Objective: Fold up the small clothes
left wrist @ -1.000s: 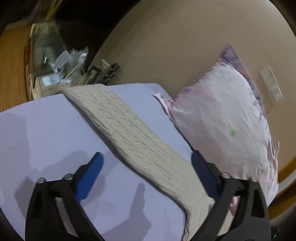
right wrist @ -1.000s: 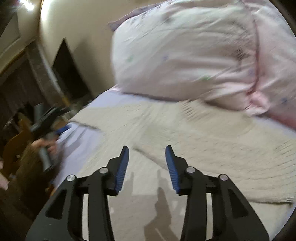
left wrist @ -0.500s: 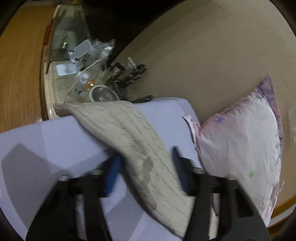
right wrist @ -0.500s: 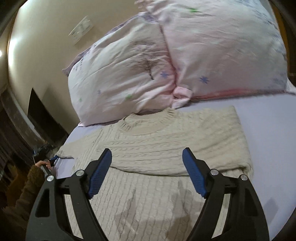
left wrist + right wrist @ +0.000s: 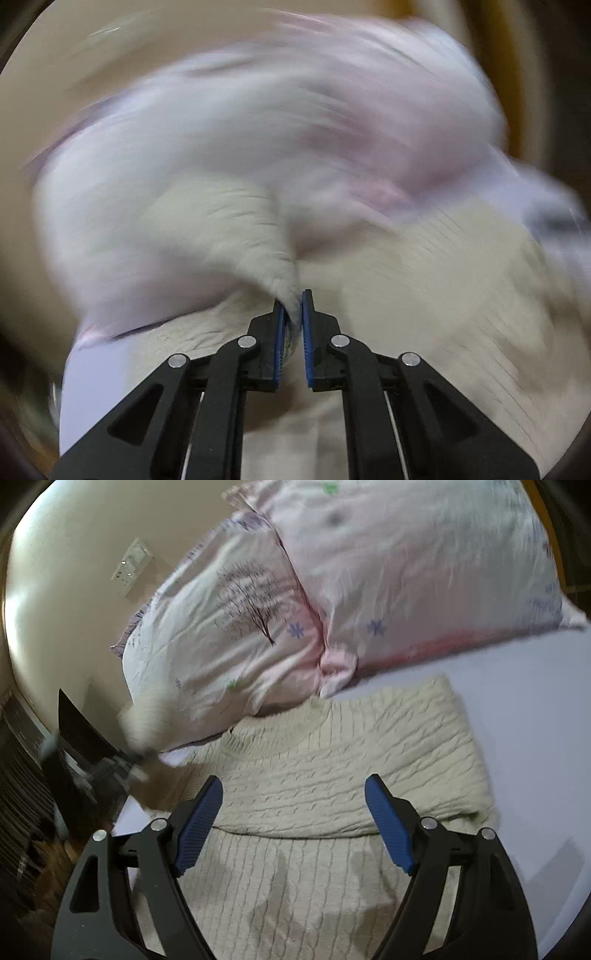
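A cream cable-knit sweater (image 5: pixel 332 760) lies on the lilac bed sheet (image 5: pixel 535 716), its right sleeve folded across the chest. My right gripper (image 5: pixel 293 819) is open and empty, hovering above the sweater's body. My left gripper (image 5: pixel 292 317) is shut on the cuff of the sweater's left sleeve (image 5: pixel 236 236) and holds it lifted; that view is motion-blurred. In the right wrist view the lifted sleeve (image 5: pixel 144 720) and the left gripper (image 5: pixel 107 768) show blurred at the left.
Two pink-and-white patterned pillows (image 5: pixel 406 572) lean against the beige wall (image 5: pixel 66 590) behind the sweater. A wall socket (image 5: pixel 131 566) sits on the wall. The bed's left edge drops to dark furniture (image 5: pixel 74 723) and the floor.
My left gripper has shut on the left sleeve's cuff and swung it up and toward the sweater's body. My right gripper stays open and has moved a little nearer the sweater.
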A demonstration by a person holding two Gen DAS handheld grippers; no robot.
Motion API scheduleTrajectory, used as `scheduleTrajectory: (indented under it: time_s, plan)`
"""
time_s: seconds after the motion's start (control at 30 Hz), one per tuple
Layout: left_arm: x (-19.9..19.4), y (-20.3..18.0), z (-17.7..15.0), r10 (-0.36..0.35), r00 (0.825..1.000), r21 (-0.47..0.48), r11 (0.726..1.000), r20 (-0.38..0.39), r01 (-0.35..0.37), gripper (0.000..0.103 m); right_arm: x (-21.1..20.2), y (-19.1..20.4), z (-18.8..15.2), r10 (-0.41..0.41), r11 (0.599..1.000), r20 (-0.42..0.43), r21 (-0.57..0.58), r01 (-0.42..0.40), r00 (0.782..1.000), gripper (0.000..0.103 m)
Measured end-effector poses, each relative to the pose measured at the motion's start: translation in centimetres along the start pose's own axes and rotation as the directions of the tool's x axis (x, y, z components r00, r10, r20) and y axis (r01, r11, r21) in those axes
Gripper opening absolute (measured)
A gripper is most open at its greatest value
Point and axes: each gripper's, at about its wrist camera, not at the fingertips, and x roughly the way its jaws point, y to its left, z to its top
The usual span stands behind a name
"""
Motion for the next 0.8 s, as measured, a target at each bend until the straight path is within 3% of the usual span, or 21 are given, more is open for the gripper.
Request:
scheduleTrajectory:
  time_s: [0.07,0.13,0.2,0.23,0.37,0.57,0.63,0.7,0.8]
  plan:
    - [1.2,-5.4,-0.9,-0.037,0.999,0.165,0.985,-0.038,0.043,0.009,0.6,-0.8,0.1,0.002,0.999,-0.04,0.034,-0.001,0.999,0.079]
    - [0.6,-6.5,-1.6,-0.053,0.998,0.19,0.98,-0.039,0.059,0.016,0.9,-2.0,0.4,0.009,0.997,-0.078,0.071,-0.003,0.997,0.079]
    - [-1.0,-4.3,-2.2,-0.079,0.997,0.095,0.992,-0.026,0.081,0.053,1.2,-2.9,0.9,0.004,0.995,-0.1,0.098,0.006,0.995,0.076]
    - [-2.0,-3.0,-2.7,-0.08,0.997,0.041,0.996,-0.014,0.08,0.058,1.4,-3.3,1.1,0.0,0.994,-0.106,0.105,0.011,0.994,0.069]
    - [-5.3,2.8,-6.3,-0.09,0.995,-0.177,0.981,-0.049,0.08,0.06,3.6,-4.2,2.3,-0.001,0.99,-0.145,0.138,0.021,0.989,0.055]
    - [-9.1,6.8,-14.0,-0.152,0.98,-0.431,0.898,-0.125,0.084,0.06,9.0,-5.2,3.4,-0.013,0.975,-0.2,0.214,0.056,0.98,0.028]
    - [-9.4,7.1,-15.4,-0.166,0.977,-0.479,0.874,-0.131,0.084,0.061,10.1,-5.2,3.7,0.011,0.974,-0.191,0.223,0.032,0.981,0.008]
    - [-9.8,7.3,-16.6,-0.197,0.972,-0.526,0.844,-0.126,0.103,0.061,10.3,-4.6,4.0,0.011,0.979,-0.151,0.201,0.019,0.988,0.007]
    - [-10.3,7.1,-17.3,-0.21,0.971,-0.541,0.833,-0.117,0.115,0.063,6.7,-3.7,4.6,0.013,0.985,-0.01,0.174,-0.011,1.0,0.006]
